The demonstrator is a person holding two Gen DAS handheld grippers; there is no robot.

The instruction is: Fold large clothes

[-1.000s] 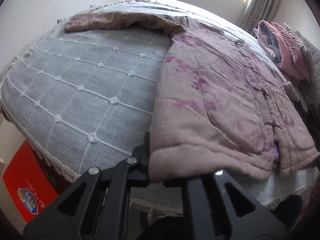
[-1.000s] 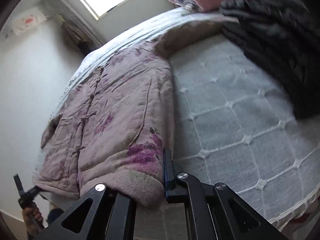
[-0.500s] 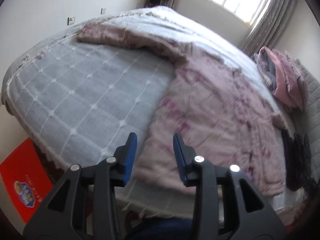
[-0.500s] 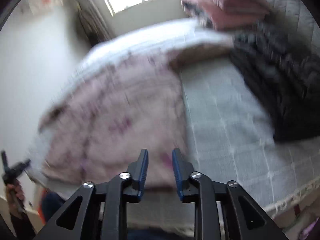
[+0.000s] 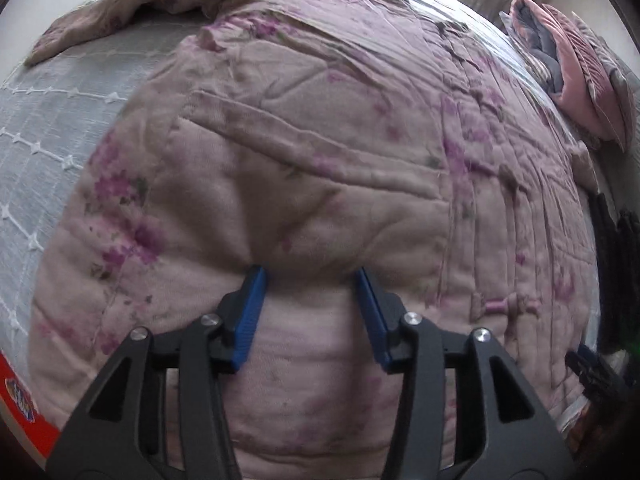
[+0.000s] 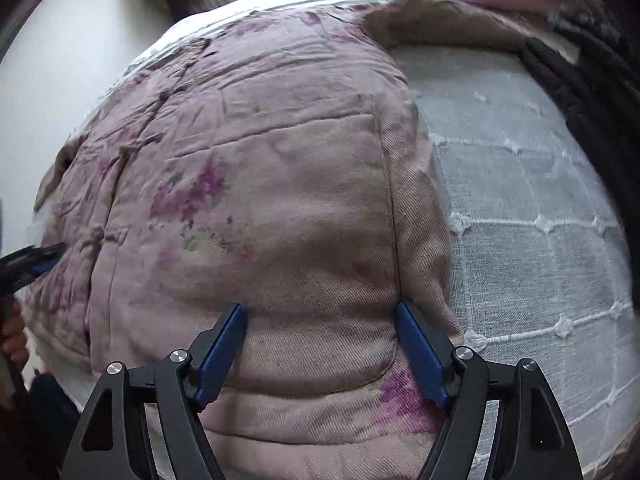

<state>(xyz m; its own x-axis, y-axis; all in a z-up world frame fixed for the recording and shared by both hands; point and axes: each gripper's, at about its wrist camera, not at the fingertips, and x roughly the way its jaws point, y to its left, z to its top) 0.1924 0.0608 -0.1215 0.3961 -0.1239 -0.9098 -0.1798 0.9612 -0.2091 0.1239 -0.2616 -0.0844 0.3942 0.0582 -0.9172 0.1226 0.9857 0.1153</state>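
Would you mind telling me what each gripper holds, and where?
Nothing is held. The left gripper and right gripper both stand open, fingers pressed against the padded floral jacket near its hem.

Spread tongs (image 5: 308, 276) pressing quilted jacket (image 5: 320, 152)

White walls (image 6: 80, 40); grey quilted bedspread (image 6: 520, 200)

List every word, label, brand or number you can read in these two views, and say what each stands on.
No text can be read in either view.
Red box at the lower left of the left wrist view: a printed blue and yellow logo, too small and cut off to read.
Pink floral padded jacket: flower print only, no label showing.
Grey bedspread: stitched grid only.
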